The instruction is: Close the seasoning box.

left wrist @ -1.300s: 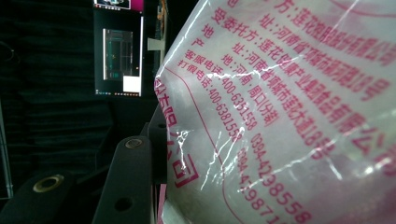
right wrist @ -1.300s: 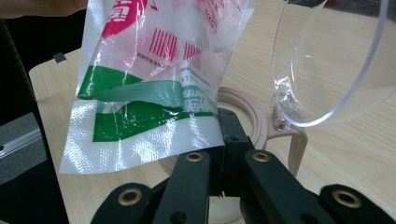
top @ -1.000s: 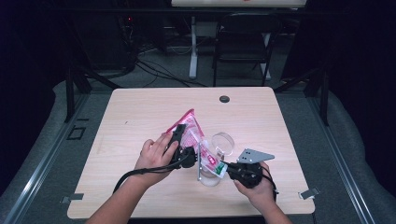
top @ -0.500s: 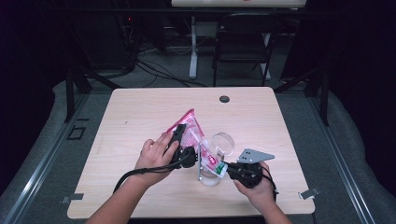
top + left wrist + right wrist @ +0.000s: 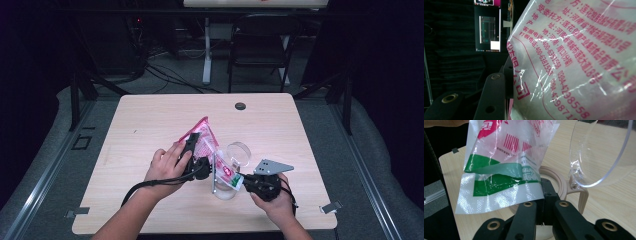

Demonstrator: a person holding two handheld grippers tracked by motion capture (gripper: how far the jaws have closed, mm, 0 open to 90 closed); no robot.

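Right gripper view: bag [image 5: 506, 167] corner pinched beside clear lidded jar [image 5: 599, 152].

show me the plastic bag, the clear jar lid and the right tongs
plastic bag [image 5: 499, 182], right gripper view, green and white printed corner.
clear jar lid [image 5: 599, 157], right gripper view, its transparent face inside the rim.
right tongs [image 5: 544, 207], right gripper view, where the two black jaws meet.

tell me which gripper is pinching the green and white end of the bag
The right gripper: its jaws are shut on the bag at its green-and-white bottom corner. The left gripper holds the pink printed middle instead.
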